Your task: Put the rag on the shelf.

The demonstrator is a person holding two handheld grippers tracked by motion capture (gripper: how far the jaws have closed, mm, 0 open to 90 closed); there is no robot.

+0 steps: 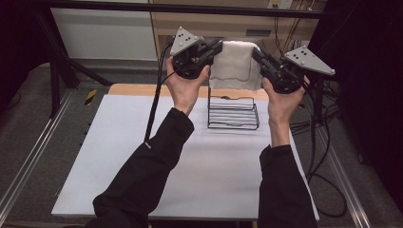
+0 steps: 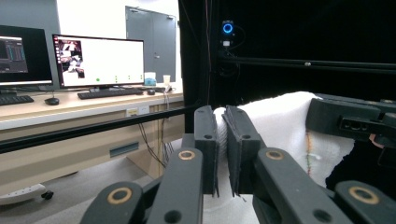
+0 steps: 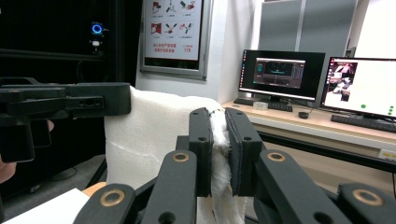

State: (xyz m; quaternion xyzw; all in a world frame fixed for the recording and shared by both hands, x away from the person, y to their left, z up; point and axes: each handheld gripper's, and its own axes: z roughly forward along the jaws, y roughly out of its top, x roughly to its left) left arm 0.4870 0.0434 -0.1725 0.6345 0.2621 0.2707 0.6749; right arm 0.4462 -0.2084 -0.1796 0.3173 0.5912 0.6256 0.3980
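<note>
Above the far end of the worktop, a white towel hangs spread between two raised grippers, clear of the surface. The left gripper has its jaws clamped on the towel's upper left corner; in the left gripper view the cloth is pinched between the two black jaws. The right gripper has its jaws clamped on the upper right corner, and the right gripper view shows bunched cloth squeezed between them. The towel carries a thin red line across its lower part. Directly below it, a black wire rack stands on the white sheet.
</note>
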